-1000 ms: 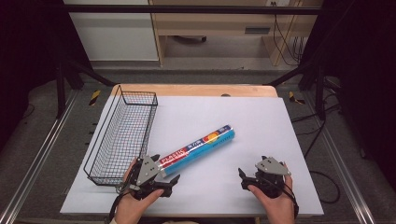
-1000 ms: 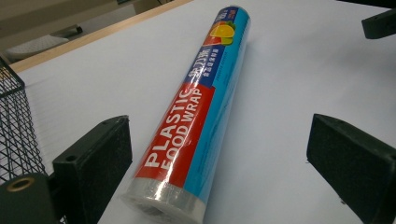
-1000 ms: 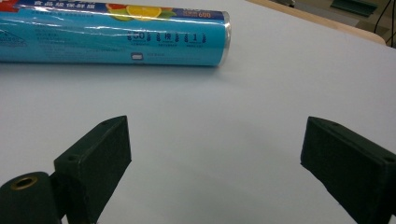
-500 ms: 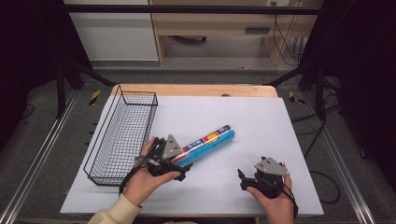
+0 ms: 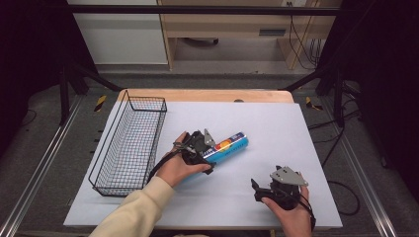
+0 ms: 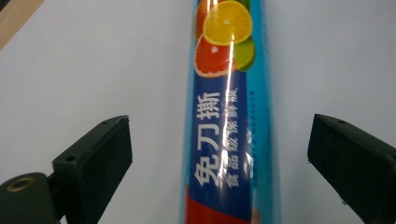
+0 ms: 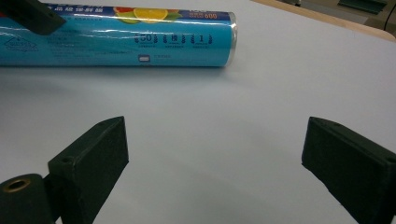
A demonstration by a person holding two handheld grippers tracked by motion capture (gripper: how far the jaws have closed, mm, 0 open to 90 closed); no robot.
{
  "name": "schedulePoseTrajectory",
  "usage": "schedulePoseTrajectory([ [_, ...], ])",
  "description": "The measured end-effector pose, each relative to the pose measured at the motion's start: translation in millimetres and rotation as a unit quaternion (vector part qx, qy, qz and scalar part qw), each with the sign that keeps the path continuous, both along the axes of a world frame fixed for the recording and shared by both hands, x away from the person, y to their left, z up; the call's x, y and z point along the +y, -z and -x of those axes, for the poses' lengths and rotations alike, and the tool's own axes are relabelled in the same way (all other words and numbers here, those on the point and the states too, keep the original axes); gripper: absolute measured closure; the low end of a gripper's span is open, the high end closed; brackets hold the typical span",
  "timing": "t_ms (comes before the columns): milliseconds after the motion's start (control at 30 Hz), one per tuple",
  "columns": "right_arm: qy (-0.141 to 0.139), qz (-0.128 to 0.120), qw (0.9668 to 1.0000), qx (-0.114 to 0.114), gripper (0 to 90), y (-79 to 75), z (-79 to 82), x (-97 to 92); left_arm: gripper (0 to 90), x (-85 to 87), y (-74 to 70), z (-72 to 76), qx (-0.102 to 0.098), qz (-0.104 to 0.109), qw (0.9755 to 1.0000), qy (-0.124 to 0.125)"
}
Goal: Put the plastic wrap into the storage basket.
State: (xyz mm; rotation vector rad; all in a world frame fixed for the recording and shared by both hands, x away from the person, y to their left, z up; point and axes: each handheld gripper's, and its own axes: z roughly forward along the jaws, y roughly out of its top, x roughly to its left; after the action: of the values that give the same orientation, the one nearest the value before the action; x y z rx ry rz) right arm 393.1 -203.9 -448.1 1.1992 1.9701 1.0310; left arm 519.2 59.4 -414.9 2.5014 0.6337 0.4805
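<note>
Under left claw [image 5: 210, 148], roll [image 5: 231, 145] half hidden

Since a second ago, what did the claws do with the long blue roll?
The left claw slid forward along the blue roll, away from the person, and now straddles it wide open, not gripping. The roll, wire basket and right claw, open near the table's front edge, stayed put.

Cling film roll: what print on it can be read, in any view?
"免刀撕": large white characters down the cling film roll, left gripper view.
"食品级保鲜膜": smaller white line beside it, partly lost in glare.
"600": by the roll's end, right gripper view.
"50" and "1": in small badges on its side.
Other fine print there is too small to read.
</note>
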Motion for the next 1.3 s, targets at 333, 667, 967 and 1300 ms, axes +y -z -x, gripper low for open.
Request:
schedulePoseTrajectory([
  [333, -0.002, 0.001, 1.0, 0.0, 7.5, 0.6, -0.4, 0.3, 8.9, -10.5, 17.9, -16.8, 0.038, -0.031, 0.9987, 0.012],
  [667, -0.003, 0.0, 1.0, 0.003, 7.6, 0.9, -0.6, 0.6, 12.5, -18.3, 30.9, -25.0, 0.063, -0.052, 0.9965, 0.015],
  [967, -0.004, 0.001, 1.0, 0.003, 7.7, 0.9, -0.4, 0.3, 20.9, -23.8, 28.3, -33.1, 0.087, -0.04, 0.9952, 0.018],
  [1300, -0.005, 0.0, 1.0, 0.005, 7.8, 1.1, -0.5, 0.4, 22.4, -23.5, 32.5, -35.6, 0.104, -0.043, 0.9935, 0.016],
])
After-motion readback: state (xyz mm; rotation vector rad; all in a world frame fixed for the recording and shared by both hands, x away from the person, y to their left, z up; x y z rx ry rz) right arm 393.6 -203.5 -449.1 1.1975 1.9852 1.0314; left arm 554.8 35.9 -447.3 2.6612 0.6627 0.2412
